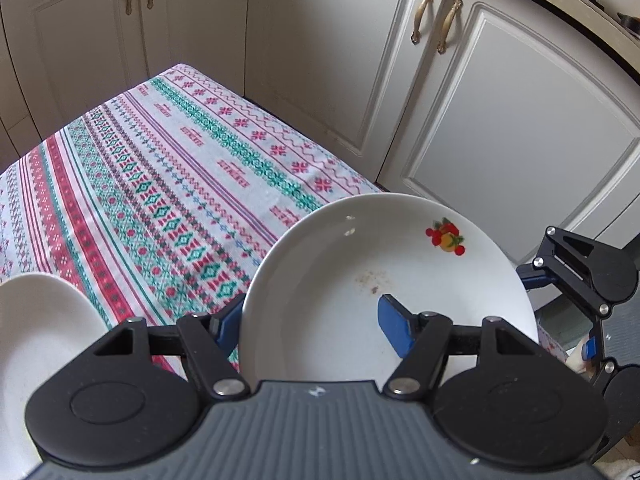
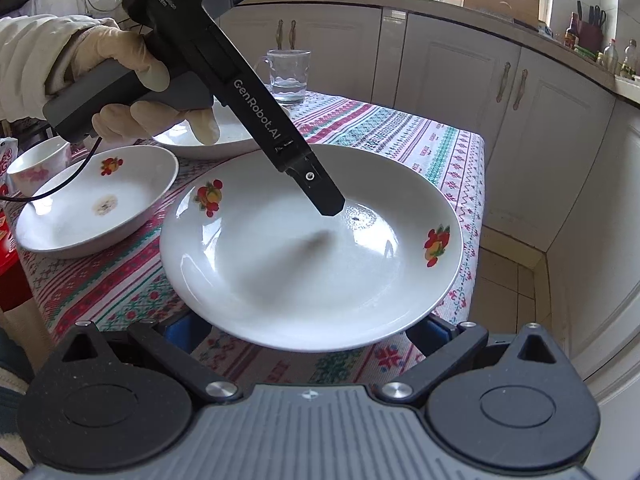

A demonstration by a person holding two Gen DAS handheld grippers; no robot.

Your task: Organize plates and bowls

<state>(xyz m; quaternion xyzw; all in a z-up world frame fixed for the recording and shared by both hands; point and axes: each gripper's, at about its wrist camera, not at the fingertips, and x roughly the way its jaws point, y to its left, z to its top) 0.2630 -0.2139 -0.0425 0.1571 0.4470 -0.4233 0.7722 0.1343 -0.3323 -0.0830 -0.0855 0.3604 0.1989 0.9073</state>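
From your left wrist camera, the left tool stands wide across the rim of the white ceramic plate with fruit decals: one blue pad sits outside the rim on the left, the other lies over the plate's well, and neither looks pressed in, so I would call this a grasp not yet closed. That plate sits at the near right corner of the worktop with the red, green and white patterned cloth, partly over the edge as this view has it. A second white dish shows at the near left edge, only partly in frame. From your right wrist camera, the right tool is also spread wide, its blue pads low on either side of the same plate's near rim and holding nothing. Your gloved left hand carries the other tool down into the plate. Behind it lie a shallow white bowl with a fruit decal, another white plate, a small floral cup and a clear glass mug, all apart. Nothing is stacked yet, so I judge the sorting barely begun.
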